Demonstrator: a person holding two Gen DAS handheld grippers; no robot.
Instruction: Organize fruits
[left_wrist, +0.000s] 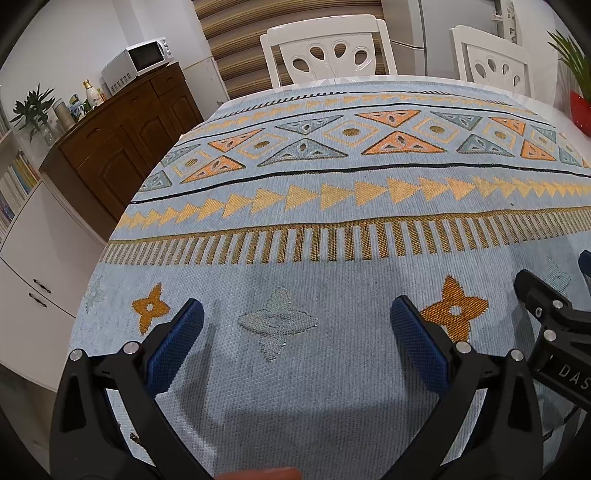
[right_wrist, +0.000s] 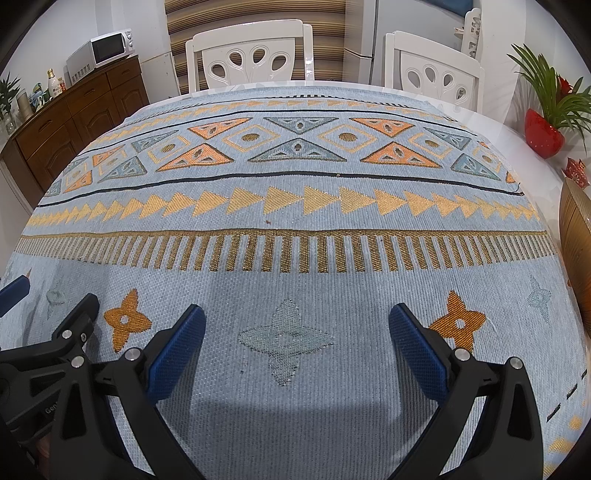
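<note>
left gripper (left_wrist: 297, 319): I am holding it low over the tablecloth (left_wrist: 332, 229), jaws standing wide, nothing between the blue pads (left_wrist: 177, 343).
right gripper (right_wrist: 297, 321): I am holding this one low too, jaws wide, gripping nothing. It is showing in the left wrist view at 3 o'clock, so the 2 grippers are sitting just beside each other.
fruits: I am seeing 0 fruits in either view; where they are, I cannot tell.
container: a ribbed amber bowl-like edge (right_wrist: 576, 236) is peeking in at 3 o'clock of the right wrist view; contents hidden, so I am not calling it the target.
progress: I am judging this as either the very start or the very end; with no fruit showing, nothing done or left is readable here.
open room: cloth is lying flat and bare from my jaws out to 12 o'clock, plenty of sweep room ahead.
edges: table edge is running close at 9 o'clock in the left wrist view, with a white cabinet (left_wrist: 44, 266) below; far edge at 12 o'clock is meeting 2 white chairs (left_wrist: 325, 48).
hazards: red plant pot (right_wrist: 545, 134) is sitting at 2 o'clock, well apart from me; main risk is my 2 grippers bumping each other.
</note>
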